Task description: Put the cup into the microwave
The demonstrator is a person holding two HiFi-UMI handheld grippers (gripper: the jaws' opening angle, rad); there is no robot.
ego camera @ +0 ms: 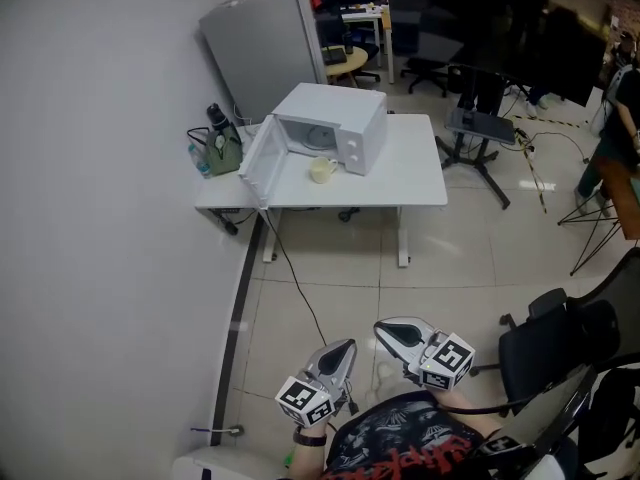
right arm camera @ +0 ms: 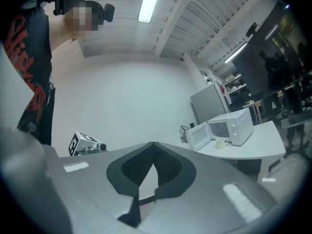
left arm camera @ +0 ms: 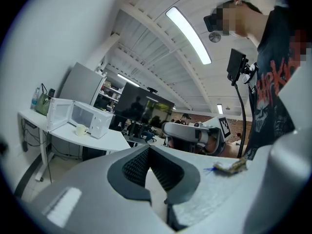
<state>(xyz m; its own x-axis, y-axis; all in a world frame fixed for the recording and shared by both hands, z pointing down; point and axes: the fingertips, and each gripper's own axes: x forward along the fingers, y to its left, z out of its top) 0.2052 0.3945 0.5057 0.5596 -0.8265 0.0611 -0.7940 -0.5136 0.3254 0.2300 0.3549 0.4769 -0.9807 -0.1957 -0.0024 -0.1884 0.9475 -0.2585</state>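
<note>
A pale cup (ego camera: pixel 322 170) stands on the white table (ego camera: pixel 420 178) just in front of the white microwave (ego camera: pixel 340 123), whose door (ego camera: pixel 258 163) hangs wide open to the left. Both show small in the left gripper view, cup (left arm camera: pixel 81 129) and microwave (left arm camera: pixel 78 115), and in the right gripper view, cup (right arm camera: pixel 222 142) and microwave (right arm camera: pixel 225 126). My left gripper (ego camera: pixel 343 349) and right gripper (ego camera: pixel 389 333) are close to my body, far from the table, both shut and holding nothing.
A green bag and bottles (ego camera: pixel 215 148) sit at the table's left end. A cable (ego camera: pixel 290 268) runs across the floor from the table. A wall lies to the left. A black office chair (ego camera: pixel 560 353) stands at my right, and a monitor stand (ego camera: pixel 478 128) beyond the table.
</note>
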